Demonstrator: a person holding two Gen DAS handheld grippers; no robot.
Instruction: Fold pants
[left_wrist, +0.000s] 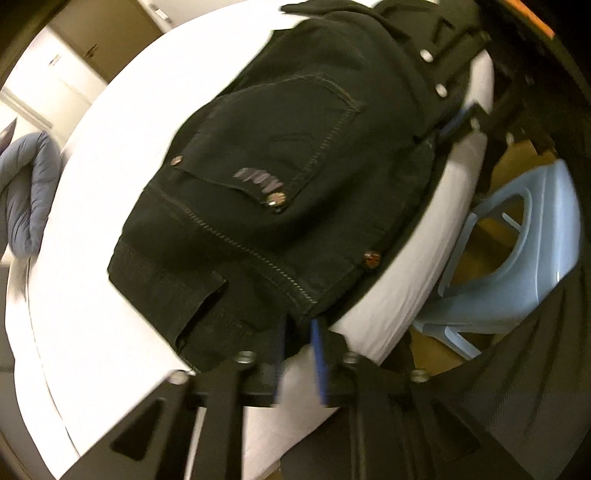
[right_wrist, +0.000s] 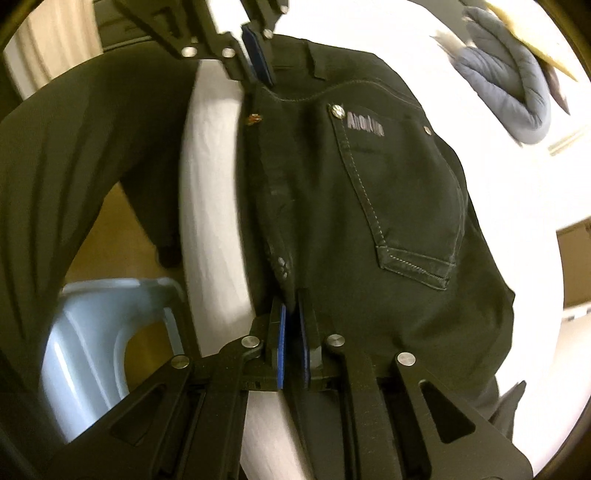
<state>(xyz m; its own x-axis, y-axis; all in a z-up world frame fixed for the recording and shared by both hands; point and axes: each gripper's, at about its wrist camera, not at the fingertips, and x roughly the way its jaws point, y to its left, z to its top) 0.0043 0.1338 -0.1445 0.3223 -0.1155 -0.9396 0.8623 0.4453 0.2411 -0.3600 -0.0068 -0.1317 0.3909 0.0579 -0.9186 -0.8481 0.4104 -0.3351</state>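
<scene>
Black pants (left_wrist: 277, 166) lie folded on a white bed (left_wrist: 110, 332), back pocket up, with one long side along the bed's edge. My left gripper (left_wrist: 301, 350) is at the waistband corner; its blue pads stand apart and only the corner's tip reaches between them. The right wrist view shows it at the top (right_wrist: 258, 62), beside the pants (right_wrist: 369, 221). My right gripper (right_wrist: 293, 339) is at the other end of the same side, its pads nearly together with dark fabric pinched between them. In the left wrist view the right gripper (left_wrist: 458, 123) sits on that edge.
A light blue plastic stool (left_wrist: 517, 258) stands on the floor right beside the bed's edge. A grey padded jacket (right_wrist: 517, 81) lies on the bed beyond the pants. A person's dark clothing (right_wrist: 74, 147) hangs close to the bed's side. Cabinets (left_wrist: 92, 29) stand behind.
</scene>
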